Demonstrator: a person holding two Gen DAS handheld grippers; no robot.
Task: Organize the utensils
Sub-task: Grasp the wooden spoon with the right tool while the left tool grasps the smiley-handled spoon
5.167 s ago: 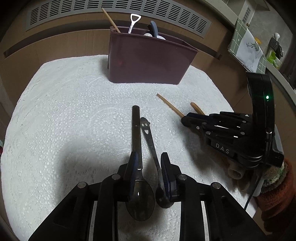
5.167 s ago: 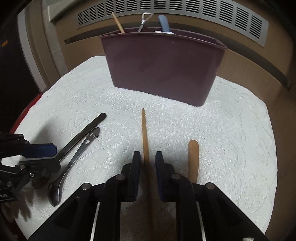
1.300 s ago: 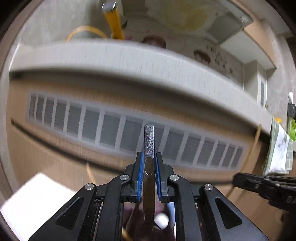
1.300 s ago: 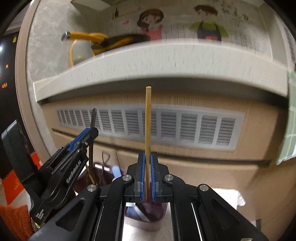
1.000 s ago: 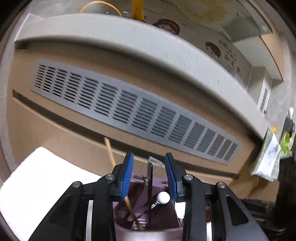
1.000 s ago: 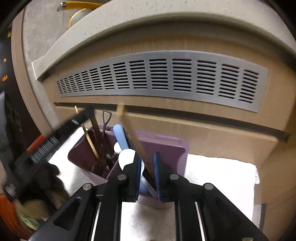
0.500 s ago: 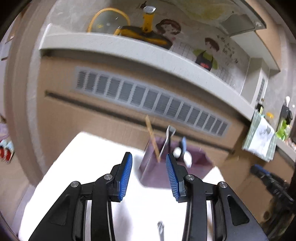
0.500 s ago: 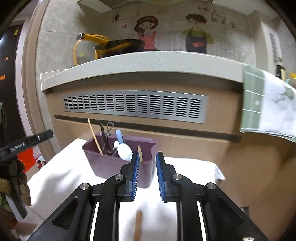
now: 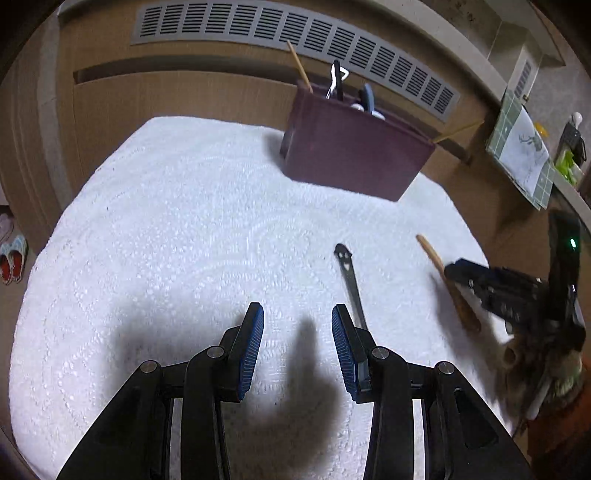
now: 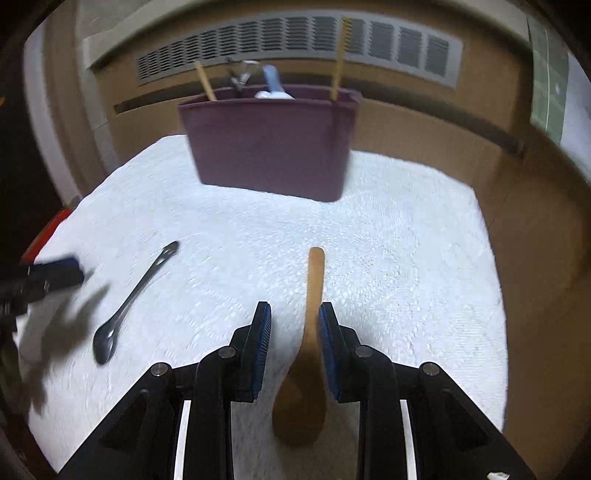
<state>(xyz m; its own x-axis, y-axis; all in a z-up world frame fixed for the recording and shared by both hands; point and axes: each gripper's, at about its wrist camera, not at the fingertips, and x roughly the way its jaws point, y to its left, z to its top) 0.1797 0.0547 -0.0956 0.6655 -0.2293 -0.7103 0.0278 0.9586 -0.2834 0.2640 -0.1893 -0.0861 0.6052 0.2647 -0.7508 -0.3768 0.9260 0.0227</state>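
Wooden cabinet front (image 9: 166, 99), grey vent grille (image 9: 258, 29)

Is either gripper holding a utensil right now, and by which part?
Neither. The left gripper is open over bare cloth. The right gripper has its opening jaws around the wooden spoon handle, not pressing it.

1. Bin (image 10: 271, 147), upper centre: dark maroon.
2. Cloth (image 9: 184, 229): white, knobbly woven pattern.
3. Spoon (image 10: 308, 354), lower centre: tan wood.
4. Spoon (image 10: 133, 295), left: dark metal.
5. Vent (image 9: 295, 33), top: grey, slotted.
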